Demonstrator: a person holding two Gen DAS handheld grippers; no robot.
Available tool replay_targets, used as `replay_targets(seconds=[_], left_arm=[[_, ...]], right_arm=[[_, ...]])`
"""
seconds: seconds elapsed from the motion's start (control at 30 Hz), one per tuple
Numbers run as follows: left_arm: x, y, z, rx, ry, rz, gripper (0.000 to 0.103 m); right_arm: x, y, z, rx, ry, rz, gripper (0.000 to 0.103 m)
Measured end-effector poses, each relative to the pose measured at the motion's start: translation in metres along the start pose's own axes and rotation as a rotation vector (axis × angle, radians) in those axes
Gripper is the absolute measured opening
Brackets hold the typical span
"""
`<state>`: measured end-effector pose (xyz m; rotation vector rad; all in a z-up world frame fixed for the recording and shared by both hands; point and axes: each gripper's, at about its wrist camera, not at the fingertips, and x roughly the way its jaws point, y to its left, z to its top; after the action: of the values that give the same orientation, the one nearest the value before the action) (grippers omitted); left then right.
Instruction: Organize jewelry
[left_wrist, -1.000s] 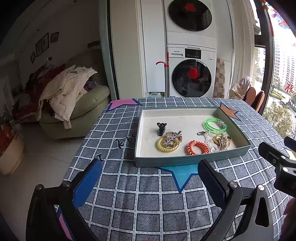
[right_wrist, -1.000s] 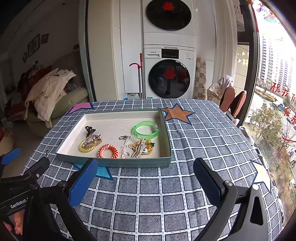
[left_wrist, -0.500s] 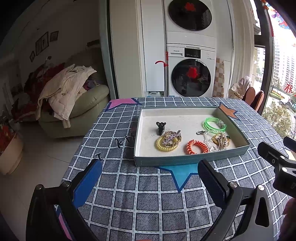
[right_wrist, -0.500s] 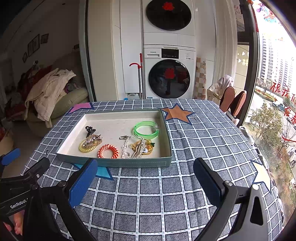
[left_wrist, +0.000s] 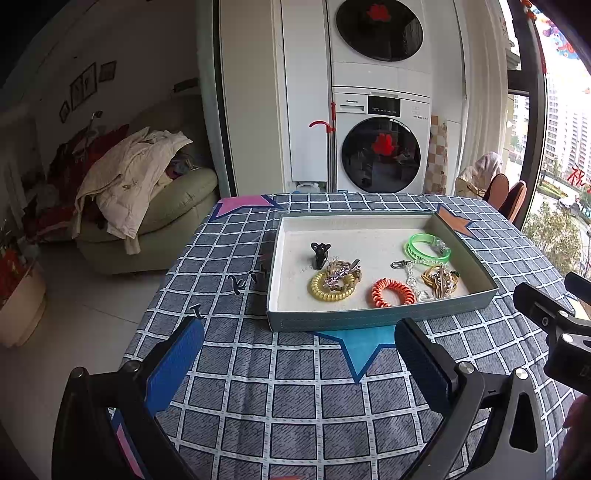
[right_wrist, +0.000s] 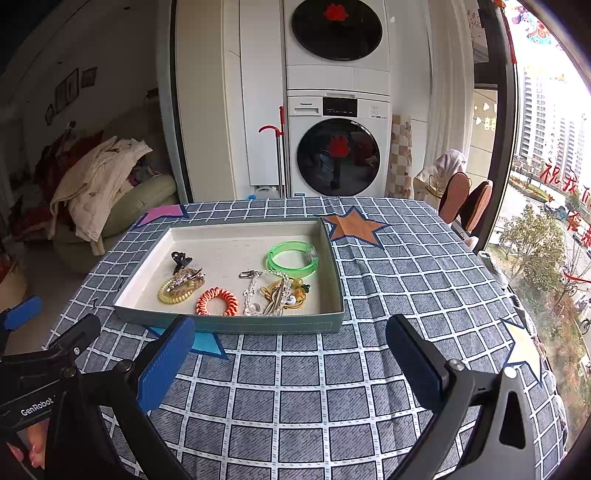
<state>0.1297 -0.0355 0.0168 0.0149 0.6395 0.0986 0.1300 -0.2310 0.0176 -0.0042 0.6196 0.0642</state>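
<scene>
A grey-green tray (left_wrist: 376, 320) (right_wrist: 229, 325) sits on the checked tablecloth. Inside lie a black claw clip (left_wrist: 320, 253) (right_wrist: 181, 259), a yellow coil tie with a silver clip on it (left_wrist: 332, 285) (right_wrist: 177, 291), an orange coil tie (left_wrist: 392, 292) (right_wrist: 217, 301), a green bangle (left_wrist: 428, 249) (right_wrist: 293, 258), and a tangle of chain and gold pieces (left_wrist: 436, 279) (right_wrist: 277, 291). My left gripper (left_wrist: 295, 362) is open and empty, short of the tray's near wall. My right gripper (right_wrist: 291, 365) is open and empty, also in front of the tray.
Small black clips (left_wrist: 236, 284) lie on the cloth left of the tray. The table edge drops off at the left towards a sofa (left_wrist: 147, 218). The right gripper's body (left_wrist: 554, 325) shows at the left view's right edge. Stacked washers (right_wrist: 338, 147) stand behind.
The left wrist view has crept slightly towards the tray. The right gripper has not moved. Both stay open.
</scene>
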Motion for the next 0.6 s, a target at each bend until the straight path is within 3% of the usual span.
replay_targets(seconds=[0.6], left_arm=[[0.0000,0.0003,-0.0001,0.002,0.005,0.001,0.103]], right_arm=[[-0.0001,0.0003,0.0001,0.000,-0.001,0.001,0.103]])
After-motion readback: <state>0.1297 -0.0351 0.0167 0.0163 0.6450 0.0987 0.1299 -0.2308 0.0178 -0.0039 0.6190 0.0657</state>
